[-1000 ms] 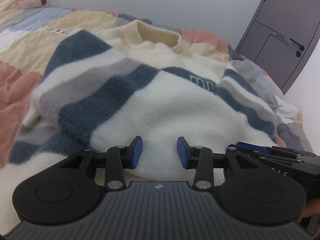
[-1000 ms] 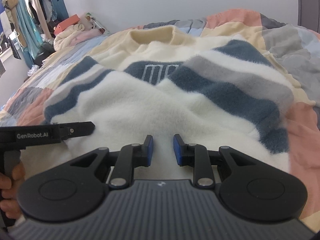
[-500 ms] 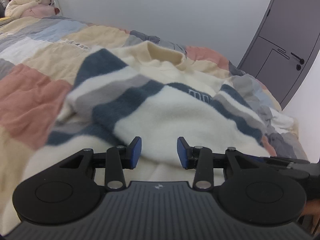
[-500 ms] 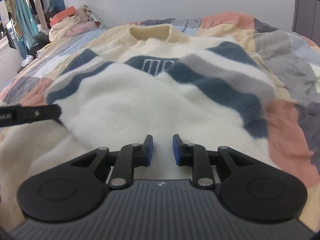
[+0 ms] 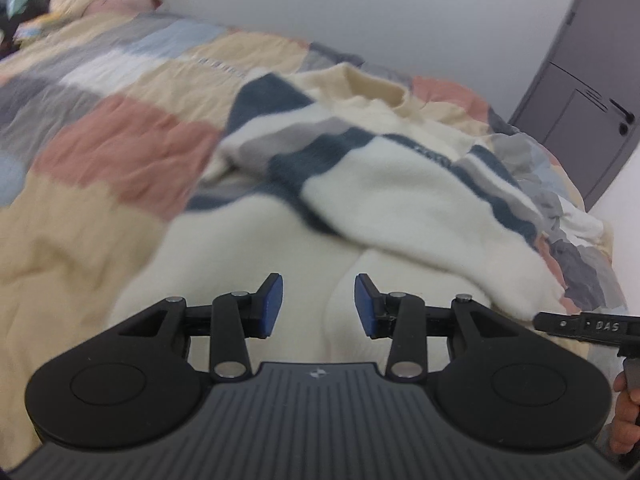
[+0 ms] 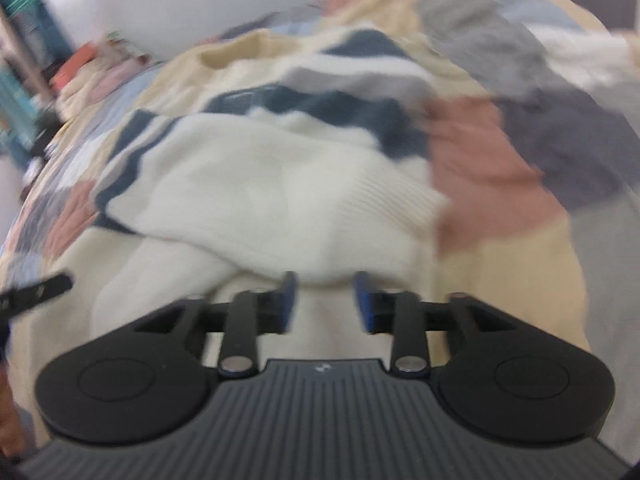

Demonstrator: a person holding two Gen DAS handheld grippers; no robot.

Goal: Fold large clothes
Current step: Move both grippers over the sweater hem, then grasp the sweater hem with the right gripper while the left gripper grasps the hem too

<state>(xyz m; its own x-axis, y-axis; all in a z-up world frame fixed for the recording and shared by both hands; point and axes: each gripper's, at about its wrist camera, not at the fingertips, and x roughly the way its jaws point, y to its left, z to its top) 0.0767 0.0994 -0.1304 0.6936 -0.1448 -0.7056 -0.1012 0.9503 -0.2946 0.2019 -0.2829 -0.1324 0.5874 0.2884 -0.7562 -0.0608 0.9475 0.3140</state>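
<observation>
A: Item one?
B: Fleece sweater (image 5: 404,196), cream with navy and grey stripes, spread mid-bed on the patchwork quilt (image 5: 120,148), both sleeves folded across the chest, collar toward the wall-side edge.

A: Grippers?
B: Left gripper (image 5: 319,305): jaws parted, nothing between them, above the hem. Right gripper (image 6: 325,301): jaws opening, empty, just short of the sleeve cuff (image 6: 396,204); view blurred.

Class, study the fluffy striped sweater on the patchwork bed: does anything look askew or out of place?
The fluffy cream, navy and grey striped sweater lies on the patchwork quilt with both sleeves crossed over its front, bunched unevenly rather than flat. Nothing looks damaged.
</observation>
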